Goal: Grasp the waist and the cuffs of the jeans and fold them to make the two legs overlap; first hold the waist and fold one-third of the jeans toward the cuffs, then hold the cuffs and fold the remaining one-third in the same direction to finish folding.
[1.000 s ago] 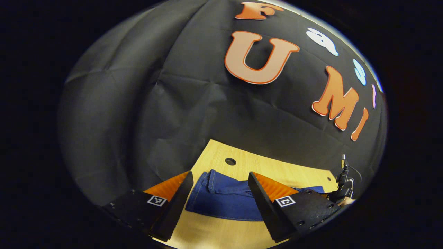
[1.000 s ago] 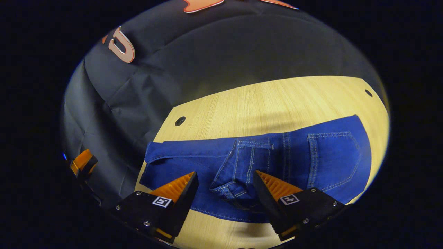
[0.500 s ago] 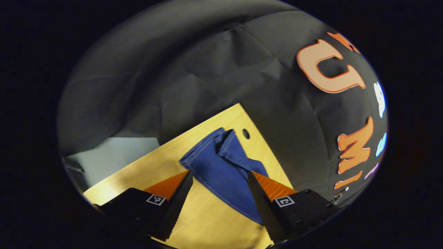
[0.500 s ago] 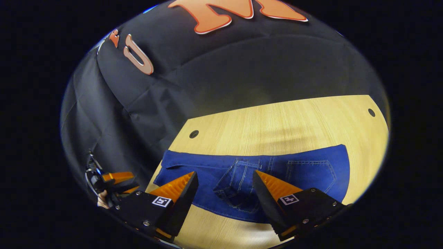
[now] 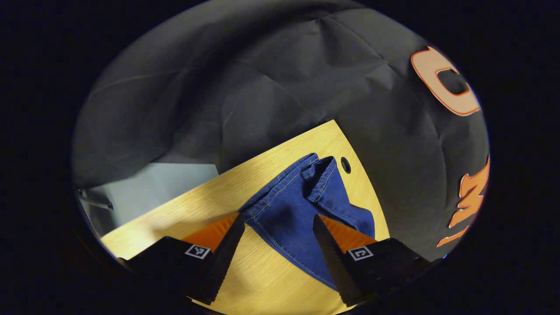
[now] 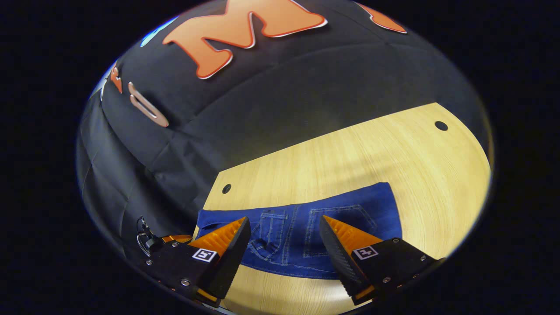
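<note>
The wooden table (image 6: 350, 148) carries the jeans (image 6: 306, 236) along its near edge, legs seemingly overlapped already. The right gripper (image 6: 284, 240) hangs spread over the pocket end (waist, likely), the left gripper (image 5: 275, 236) spread over the cuffs (image 5: 319, 170). Pinch both waist corners squarely; the waistband itself is hard to make out.

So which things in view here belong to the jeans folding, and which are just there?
Part of the job:
jeans
left gripper, open
right gripper, open

Just there:
wooden table
holes in the table
</note>
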`<state>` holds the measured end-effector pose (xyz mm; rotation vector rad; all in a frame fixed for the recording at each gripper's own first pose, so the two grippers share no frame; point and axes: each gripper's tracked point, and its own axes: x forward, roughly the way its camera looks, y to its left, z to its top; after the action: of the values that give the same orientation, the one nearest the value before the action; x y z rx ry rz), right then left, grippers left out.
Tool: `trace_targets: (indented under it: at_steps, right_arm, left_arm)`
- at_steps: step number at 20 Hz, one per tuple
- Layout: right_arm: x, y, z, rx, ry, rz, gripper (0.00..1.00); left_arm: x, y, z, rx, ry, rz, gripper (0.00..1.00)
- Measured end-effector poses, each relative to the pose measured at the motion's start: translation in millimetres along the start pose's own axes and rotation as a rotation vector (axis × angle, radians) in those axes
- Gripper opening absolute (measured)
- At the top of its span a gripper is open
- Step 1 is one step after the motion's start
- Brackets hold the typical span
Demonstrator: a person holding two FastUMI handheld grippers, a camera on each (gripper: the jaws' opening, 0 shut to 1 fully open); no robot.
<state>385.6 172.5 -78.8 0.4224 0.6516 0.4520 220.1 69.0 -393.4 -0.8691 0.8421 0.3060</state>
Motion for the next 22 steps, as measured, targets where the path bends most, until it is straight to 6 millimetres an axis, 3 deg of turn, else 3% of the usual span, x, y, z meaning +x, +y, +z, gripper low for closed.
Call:
trace_targets:
  at_steps: [4,7,11,13,15,16,19,22]
  right_arm:
    - [2,1,0,0.038,0.014,0.01,0.98]
    - [6,2,-5,0.053,0.033,0.015,0.98]
    - [5,-11,-6,0.043,0.045,-0.024,0.98]
    - [2,-16,-2,0.054,0.038,-0.035,0.98]
    - [-2,-22,2,0.079,0.025,-0.046,0.98]
    - [-4,-25,4,0.09,0.02,-0.054,0.98]
    - [-11,-40,4,0.108,0.011,-0.078,0.98]
    - [-16,-46,12,0.112,0.001,-0.08,0.98]
  left_arm:
    - [5,-9,4,-0.073,-0.026,-0.055,0.96]
    - [16,-35,4,-0.126,-0.037,-0.176,0.97]
    - [61,-80,-2,-0.06,-0.051,-0.226,0.98]
    - [84,-87,0,-0.042,-0.036,-0.182,0.93]
    - [107,-86,-6,-0.096,-0.007,-0.112,0.41]
    - [101,-91,-5,-0.134,0.0,-0.118,0.15]
    - [80,-114,5,-0.052,-0.064,-0.145,0.04]
    - [47,-165,24,0.115,-0.139,-0.213,0.04]
